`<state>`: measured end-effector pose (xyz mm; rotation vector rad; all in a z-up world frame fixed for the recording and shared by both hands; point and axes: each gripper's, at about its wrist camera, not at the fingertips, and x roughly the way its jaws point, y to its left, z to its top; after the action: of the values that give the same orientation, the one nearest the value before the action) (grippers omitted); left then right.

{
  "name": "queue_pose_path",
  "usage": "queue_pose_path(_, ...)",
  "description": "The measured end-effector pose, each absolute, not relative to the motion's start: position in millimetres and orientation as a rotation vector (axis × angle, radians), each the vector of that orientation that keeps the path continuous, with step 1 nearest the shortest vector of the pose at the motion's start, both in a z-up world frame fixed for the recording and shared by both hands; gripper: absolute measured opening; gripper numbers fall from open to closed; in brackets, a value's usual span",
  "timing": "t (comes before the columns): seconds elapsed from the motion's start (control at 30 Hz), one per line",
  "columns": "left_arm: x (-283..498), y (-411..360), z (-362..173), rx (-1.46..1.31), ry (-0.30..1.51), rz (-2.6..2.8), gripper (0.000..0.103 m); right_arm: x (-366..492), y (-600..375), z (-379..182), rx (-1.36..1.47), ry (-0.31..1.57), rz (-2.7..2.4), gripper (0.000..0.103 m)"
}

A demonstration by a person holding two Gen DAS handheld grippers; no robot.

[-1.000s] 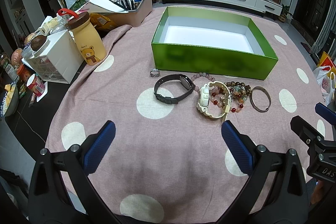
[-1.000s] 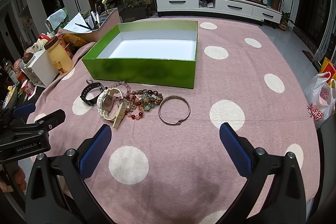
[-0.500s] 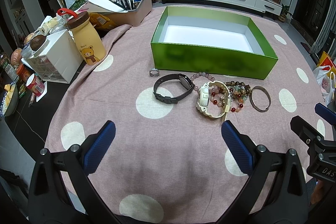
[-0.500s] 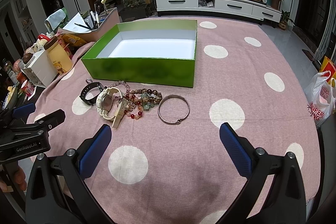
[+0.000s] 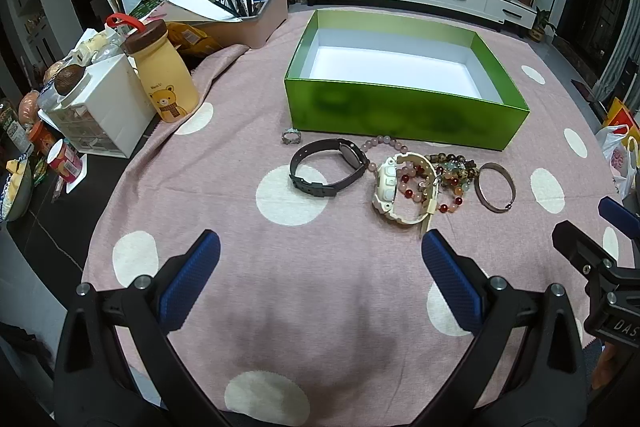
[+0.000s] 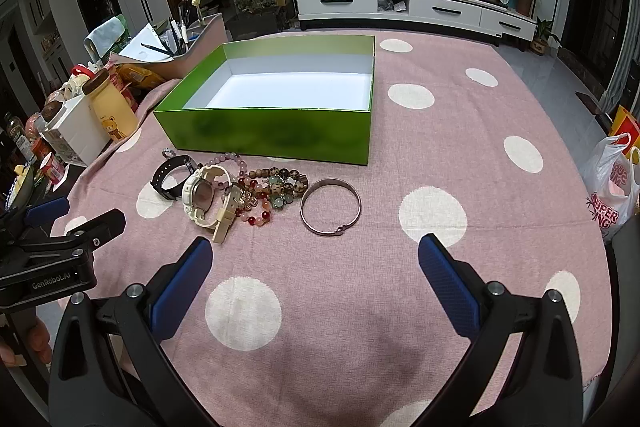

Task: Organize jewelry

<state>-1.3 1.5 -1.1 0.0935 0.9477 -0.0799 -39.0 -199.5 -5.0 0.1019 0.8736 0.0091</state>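
Hovering over counter's near edge: left claw (image 5: 320,267) and right claw (image 6: 316,267), both spread wide, holding nothing. Lying mid-counter before empty green box (image 5: 404,115): black watch (image 5: 328,167), cream watch (image 5: 400,187), bead bracelets (image 5: 448,175), bangle (image 5: 495,187). Risking beads snagging on cream strap, dragging along. Showing nothing shifted since earlier frames.

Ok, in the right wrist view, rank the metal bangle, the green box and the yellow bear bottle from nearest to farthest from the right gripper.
1. Metal bangle: on the cloth just ahead of the open right gripper.
2. Green box: behind the jewelry, ahead and slightly left.
3. Yellow bear bottle: far left, at the table's cluttered edge.
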Motion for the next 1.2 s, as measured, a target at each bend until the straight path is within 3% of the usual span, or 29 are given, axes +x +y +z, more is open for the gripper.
queue_pose_path(0.4,1,3,-7,0.060,0.953,-0.106,0.101,-39,-201,-5,0.107,0.875,0.009,0.102)
queue_pose_path(0.83,11,27,-43,-0.120,0.948,-0.221,0.101,-28,-227,-45,0.219,0.934,0.033,0.102)
queue_pose_path(0.97,15,24,-49,-0.131,0.947,-0.243,0.091,-24,-235,-54,0.263,0.946,0.033,0.101)
queue_pose_path(1.07,19,18,-53,-0.126,0.948,-0.261,0.078,-21,-237,-60,0.273,0.954,0.037,0.093)
queue_pose_path(1.2,26,8,-58,-0.122,0.953,-0.286,0.073,-16,-241,-66,0.292,0.965,0.043,0.082)
